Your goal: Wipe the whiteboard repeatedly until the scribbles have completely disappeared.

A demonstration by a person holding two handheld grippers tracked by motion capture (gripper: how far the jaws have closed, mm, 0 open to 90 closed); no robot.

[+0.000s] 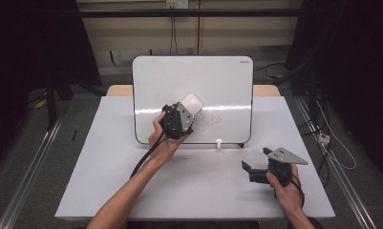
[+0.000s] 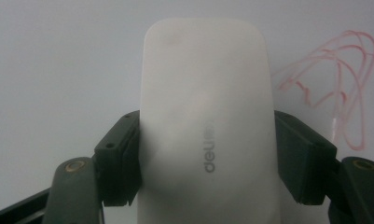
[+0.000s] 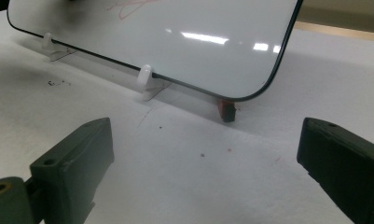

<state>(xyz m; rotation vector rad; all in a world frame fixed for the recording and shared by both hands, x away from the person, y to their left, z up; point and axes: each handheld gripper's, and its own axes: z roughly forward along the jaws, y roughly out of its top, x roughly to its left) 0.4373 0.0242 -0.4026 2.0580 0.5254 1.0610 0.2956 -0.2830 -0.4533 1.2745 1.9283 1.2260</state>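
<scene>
A whiteboard (image 1: 218,81) stands propped on the table, with red scribbles (image 1: 212,120) low in its middle. My left gripper (image 1: 189,109) is shut on a white eraser (image 1: 191,102), held up against the board just left of the scribbles. In the left gripper view the eraser (image 2: 205,121) sits between both pads, and the red scribbles (image 2: 334,88) lie to its right. My right gripper (image 1: 253,160) rests open near the table's front right with nothing between its jaws. Its view looks at the board's lower edge (image 3: 175,81).
White clips (image 3: 145,77) hold up the board's lower edge, and a small red-and-black piece (image 3: 227,111) sits under its corner. The white table (image 1: 194,186) has bare room in front of the board. Dark specks (image 3: 56,83) lie on the table.
</scene>
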